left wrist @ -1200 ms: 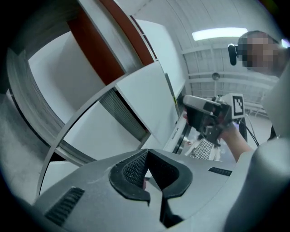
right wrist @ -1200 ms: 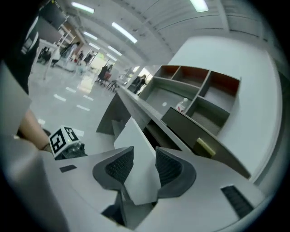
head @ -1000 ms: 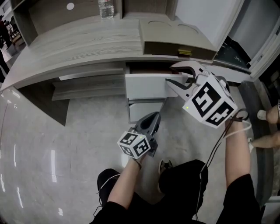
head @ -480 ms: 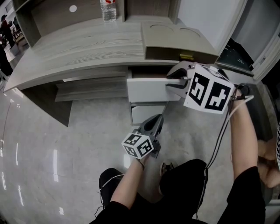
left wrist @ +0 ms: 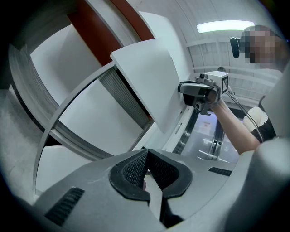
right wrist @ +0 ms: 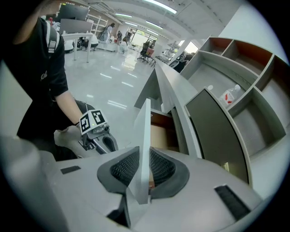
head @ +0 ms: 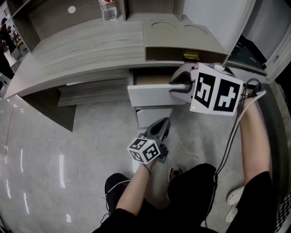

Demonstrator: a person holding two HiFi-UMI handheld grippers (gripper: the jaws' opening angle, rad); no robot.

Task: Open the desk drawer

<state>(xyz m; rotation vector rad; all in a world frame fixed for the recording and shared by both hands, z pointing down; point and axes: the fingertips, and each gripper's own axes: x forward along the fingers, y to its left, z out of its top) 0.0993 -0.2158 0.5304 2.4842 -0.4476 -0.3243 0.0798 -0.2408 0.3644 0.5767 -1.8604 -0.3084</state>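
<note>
The top desk drawer (head: 149, 94) is white-fronted and stands partly pulled out under the grey wood desk (head: 86, 50), showing a brown inside. My right gripper (head: 175, 86) comes down over its right end, shut on the front panel's top edge. In the right gripper view the thin white panel (right wrist: 145, 131) stands edge-on between the two pads of that gripper (right wrist: 144, 170). My left gripper (head: 159, 126) hangs lower, in front of the second drawer (head: 152, 116), shut and holding nothing. In the left gripper view its pads meet (left wrist: 146, 170), and the drawer front (left wrist: 145, 77) is above.
A flat beige box (head: 179, 38) lies on the desk above the drawer, and a water bottle (head: 109, 9) stands at the back. A low shelf (head: 91, 91) runs under the desk to the left. Glossy floor (head: 54, 159) spreads below.
The right gripper has tipped down and closed over the drawer front. The drawer has slid out a little toward me. The left gripper has stayed where it was.
</note>
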